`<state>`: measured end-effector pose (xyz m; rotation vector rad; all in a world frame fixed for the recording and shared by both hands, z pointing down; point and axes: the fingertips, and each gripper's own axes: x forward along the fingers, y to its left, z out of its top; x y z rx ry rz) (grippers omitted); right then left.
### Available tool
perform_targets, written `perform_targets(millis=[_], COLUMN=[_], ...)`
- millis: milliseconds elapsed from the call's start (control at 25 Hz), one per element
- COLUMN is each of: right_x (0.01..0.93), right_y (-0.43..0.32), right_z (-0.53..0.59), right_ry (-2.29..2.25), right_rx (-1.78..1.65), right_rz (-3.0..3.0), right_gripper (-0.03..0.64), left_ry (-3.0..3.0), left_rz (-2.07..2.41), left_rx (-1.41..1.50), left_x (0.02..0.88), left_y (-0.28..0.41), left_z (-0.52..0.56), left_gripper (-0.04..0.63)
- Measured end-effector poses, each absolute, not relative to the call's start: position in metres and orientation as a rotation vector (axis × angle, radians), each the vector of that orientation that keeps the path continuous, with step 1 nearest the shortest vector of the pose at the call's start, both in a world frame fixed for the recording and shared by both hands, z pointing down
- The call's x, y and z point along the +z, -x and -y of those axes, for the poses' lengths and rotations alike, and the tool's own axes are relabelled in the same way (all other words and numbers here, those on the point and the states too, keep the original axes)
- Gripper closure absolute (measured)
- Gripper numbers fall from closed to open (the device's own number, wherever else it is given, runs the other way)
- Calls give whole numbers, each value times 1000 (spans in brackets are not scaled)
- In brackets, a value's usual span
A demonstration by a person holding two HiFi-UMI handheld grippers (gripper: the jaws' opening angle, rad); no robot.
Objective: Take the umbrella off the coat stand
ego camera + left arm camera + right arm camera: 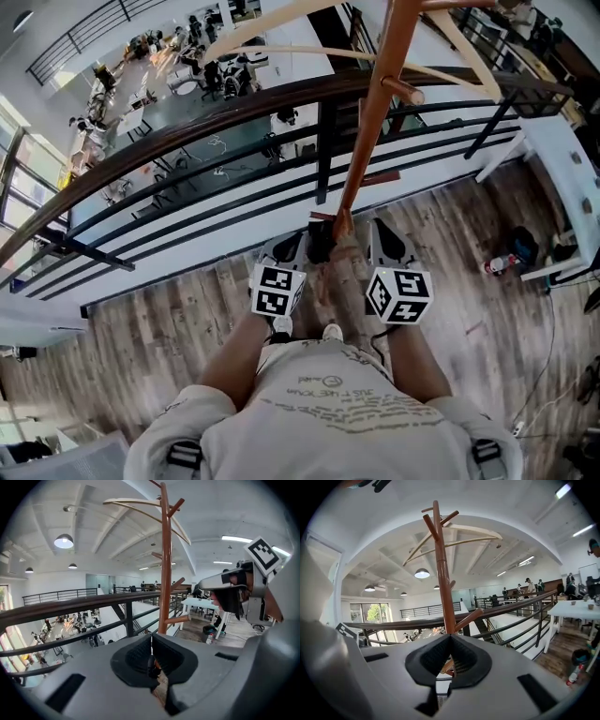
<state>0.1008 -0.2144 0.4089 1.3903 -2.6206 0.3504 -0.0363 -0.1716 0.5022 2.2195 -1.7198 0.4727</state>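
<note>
The brown wooden coat stand (367, 122) rises straight ahead of me, in front of the railing. It has short pegs (403, 91) and pale curved arms (281, 14) at the top. I can make out no umbrella on it in any view. My left gripper (296, 246) and right gripper (380, 239) are side by side low at the pole, one on each side, and both are shut. In the left gripper view (151, 641) a small dark bit (151, 665) sits in the cleft of the jaws. I cannot tell what it is. The right gripper view (450, 637) shows the pole (443, 573) just beyond the jaws.
A dark handrail with black bars (234, 112) runs behind the stand, over an open drop to a lower floor. A white table (562, 159) stands at the right. A bottle (500, 265) and a dark bag (521, 246) lie on the wooden floor (169, 319).
</note>
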Motion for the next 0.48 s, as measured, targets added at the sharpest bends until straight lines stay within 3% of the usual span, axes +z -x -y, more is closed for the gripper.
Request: perform_targets(millis=[240,480], right_x=[420,436], right_y=[-99,-100], right_z=[211,203], right_ry=[-1473,-1555], right_rx=[379,404], right_rz=[2546,2436], right_gripper=[614,614], left_ry=[-2327,-2394], left_rz=[1574,1384], left_rx=[500,460], left_x=[538,586], left_y=[38,30], left_z=[185,196], left_gripper=[587,529])
